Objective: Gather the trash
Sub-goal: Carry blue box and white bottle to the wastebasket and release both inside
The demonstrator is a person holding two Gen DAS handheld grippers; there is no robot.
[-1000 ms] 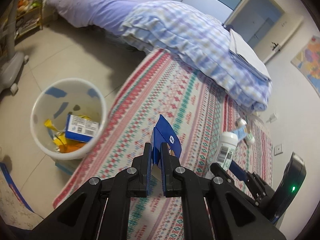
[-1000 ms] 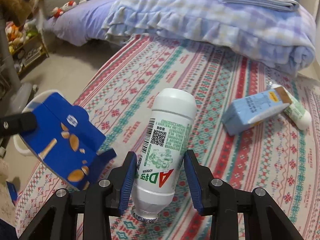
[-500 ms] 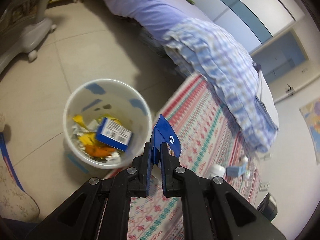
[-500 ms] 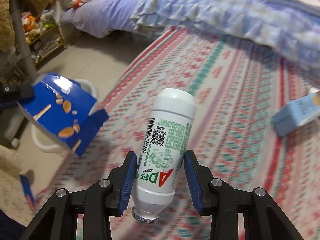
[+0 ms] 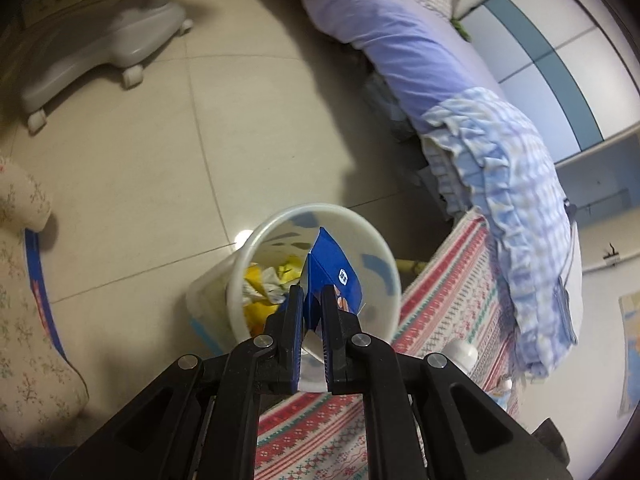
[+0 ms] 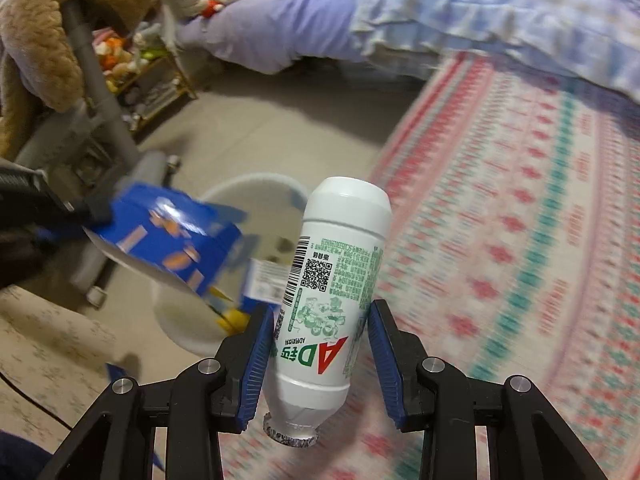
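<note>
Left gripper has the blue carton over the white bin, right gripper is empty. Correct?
Not quite. The right gripper isn't empty: the right wrist view shows its fingers clamped on a white bottle, held neck down. The rest stands: the left gripper holds the blue carton over the white bin.

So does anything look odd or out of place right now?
The white plastic bottle with green print sits upside down in the right tool, neck downward and slightly tilted. The flattened blue cardboard box in the left tool is crushed, hanging over the white round bin.
</note>
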